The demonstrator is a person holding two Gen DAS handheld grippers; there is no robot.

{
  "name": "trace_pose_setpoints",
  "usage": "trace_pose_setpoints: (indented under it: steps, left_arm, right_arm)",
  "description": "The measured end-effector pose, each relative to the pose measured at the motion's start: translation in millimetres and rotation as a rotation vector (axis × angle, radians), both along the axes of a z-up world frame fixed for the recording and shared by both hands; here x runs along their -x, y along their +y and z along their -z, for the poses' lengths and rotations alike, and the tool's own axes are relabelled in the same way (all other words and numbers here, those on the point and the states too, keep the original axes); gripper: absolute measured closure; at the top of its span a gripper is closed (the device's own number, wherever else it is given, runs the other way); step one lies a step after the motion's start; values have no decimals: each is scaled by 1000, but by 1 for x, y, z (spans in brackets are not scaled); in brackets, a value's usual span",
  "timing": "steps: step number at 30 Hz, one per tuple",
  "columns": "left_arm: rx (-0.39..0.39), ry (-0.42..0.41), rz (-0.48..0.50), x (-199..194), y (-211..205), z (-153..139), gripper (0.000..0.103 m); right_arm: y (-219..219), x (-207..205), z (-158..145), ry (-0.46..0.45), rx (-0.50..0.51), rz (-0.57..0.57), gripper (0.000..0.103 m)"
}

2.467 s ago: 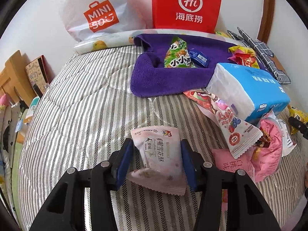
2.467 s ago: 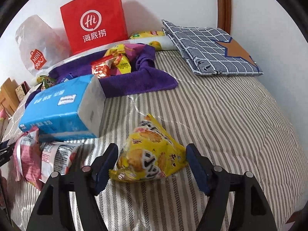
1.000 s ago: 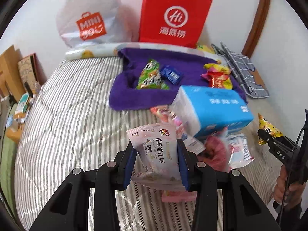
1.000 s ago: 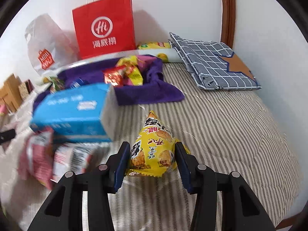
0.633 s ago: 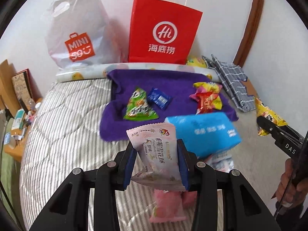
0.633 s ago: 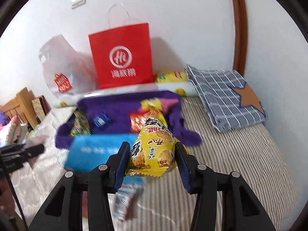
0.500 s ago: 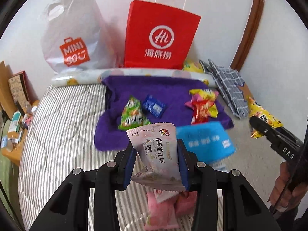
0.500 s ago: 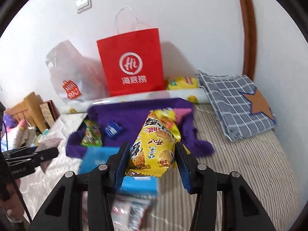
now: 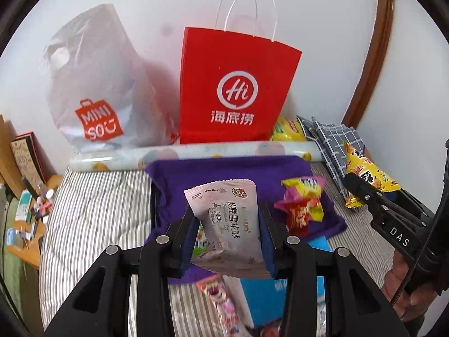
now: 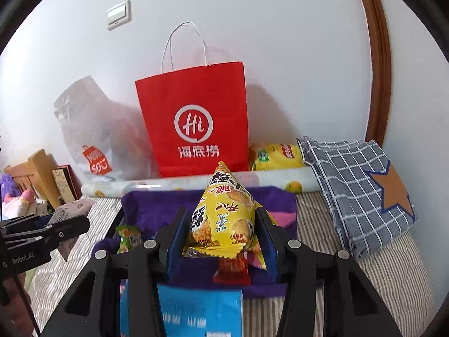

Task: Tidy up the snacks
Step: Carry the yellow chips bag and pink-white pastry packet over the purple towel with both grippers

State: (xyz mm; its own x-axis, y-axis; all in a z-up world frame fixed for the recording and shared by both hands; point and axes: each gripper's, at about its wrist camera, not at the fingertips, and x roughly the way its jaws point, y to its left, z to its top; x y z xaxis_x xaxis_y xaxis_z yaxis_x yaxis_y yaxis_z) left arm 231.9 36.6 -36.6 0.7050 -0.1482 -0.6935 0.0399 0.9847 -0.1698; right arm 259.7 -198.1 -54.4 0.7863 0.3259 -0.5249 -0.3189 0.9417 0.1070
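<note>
Both tongs are clenched on snacks: the left gripper [image 9: 228,241] grasps a pale pink pastry packet [image 9: 228,224], the right gripper [image 10: 221,238] a yellow triangular chip bag [image 10: 224,216]. Since a second ago both have risen off the striped quilt [image 9: 98,213] and now hang over the purple towel [image 9: 224,171], where other snacks lie, likely the drop spot, below the red paper bag [image 9: 235,90].
</note>
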Motion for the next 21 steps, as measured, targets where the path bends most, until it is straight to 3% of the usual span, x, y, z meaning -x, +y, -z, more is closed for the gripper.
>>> trace_pose_setpoints:
  steps: [8,13,21]
  left_arm:
    - [7,1,3,-47,5,-4,63]
    - [-4,6,5,-72,8,5,62]
    - [-12,125,-23,-102,26,45,62]
  right_arm:
    - [12,-40,-4,1,-18,2,58]
    - [16,-60,14,20,4,17,58]
    - [14,-72,46,77,-5,-17,58]
